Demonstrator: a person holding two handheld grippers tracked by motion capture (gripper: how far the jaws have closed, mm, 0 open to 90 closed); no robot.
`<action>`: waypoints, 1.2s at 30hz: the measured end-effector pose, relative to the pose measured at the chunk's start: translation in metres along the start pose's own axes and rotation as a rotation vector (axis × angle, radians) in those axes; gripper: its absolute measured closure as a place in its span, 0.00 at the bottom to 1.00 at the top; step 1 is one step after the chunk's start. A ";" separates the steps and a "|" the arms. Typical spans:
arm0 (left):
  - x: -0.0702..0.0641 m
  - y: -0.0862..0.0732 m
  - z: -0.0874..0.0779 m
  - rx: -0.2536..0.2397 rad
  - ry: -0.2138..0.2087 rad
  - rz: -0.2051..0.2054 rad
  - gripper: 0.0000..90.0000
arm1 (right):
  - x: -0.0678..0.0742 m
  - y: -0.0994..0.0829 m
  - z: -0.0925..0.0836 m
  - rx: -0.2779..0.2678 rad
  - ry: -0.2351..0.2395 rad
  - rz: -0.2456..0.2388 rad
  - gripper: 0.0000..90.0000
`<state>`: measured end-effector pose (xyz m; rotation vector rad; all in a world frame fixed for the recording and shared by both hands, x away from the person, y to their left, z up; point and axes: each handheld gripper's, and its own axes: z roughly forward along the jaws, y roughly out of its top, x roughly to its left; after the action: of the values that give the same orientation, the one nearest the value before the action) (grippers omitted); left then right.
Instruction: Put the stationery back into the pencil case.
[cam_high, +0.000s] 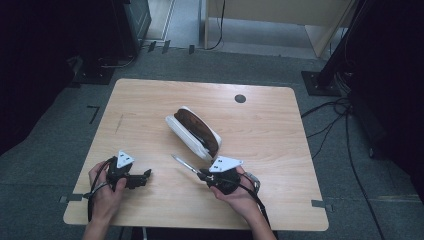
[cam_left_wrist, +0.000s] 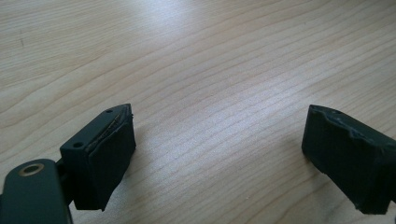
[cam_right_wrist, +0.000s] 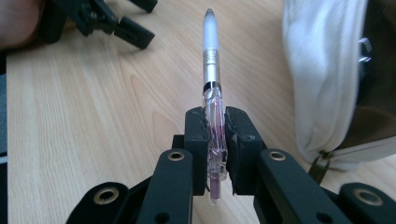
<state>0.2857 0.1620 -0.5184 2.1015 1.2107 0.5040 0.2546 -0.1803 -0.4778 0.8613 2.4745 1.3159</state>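
The room around the counter (cam_high: 150, 105) is dim, with a grey carpeted floor (cam_high: 45, 145) on all sides of it. Beyond the counter's far edge the floor turns lighter, and a pale wooden panel (cam_high: 280, 10) stands there. Off the counter's far left corner sits a dark cabinet (cam_high: 132, 22). Off its far right corner a black stand (cam_high: 327, 75) rests on a flat foot, with black cables (cam_high: 345, 125) trailing along the floor on that side.

The counter is a light wood-grain top with rounded corners. A small dark round hole (cam_high: 240, 98) lies near its far edge.

At the middle of the counter lies a white pouch (cam_high: 192, 132), open along the top with a dark brown inside. In the right gripper view its zip pull hangs at its lower end. No writing or brand can be read on it.

Nearer the person than the pouch, and to its left, the left claw (cam_high: 147, 173) hovers low over bare wood. Its jaws stand spread with nothing between them.

Just in front of the pouch's near end, the right claw (cam_right_wrist: 216, 140) is pinching a pen (cam_right_wrist: 211, 60) by its clear barrel. The pen has a silvery middle and a frosted white cap, and it points toward the left claw. No lettering on it is legible.
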 end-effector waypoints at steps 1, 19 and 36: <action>0.000 0.000 0.000 0.000 0.000 0.001 0.11 | 0.000 0.002 -0.002 -0.005 -0.003 0.000 0.89; -0.001 0.000 0.000 -0.001 0.012 -0.012 0.11 | -0.009 0.034 -0.034 -0.118 -0.066 0.042 0.90; -0.001 0.000 0.000 -0.001 0.012 -0.011 0.11 | -0.042 0.060 -0.027 -0.151 -0.164 0.110 0.90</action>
<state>0.2855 0.1608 -0.5185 2.0926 1.2276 0.5127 0.3010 -0.1976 -0.4175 1.0366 2.2012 1.3861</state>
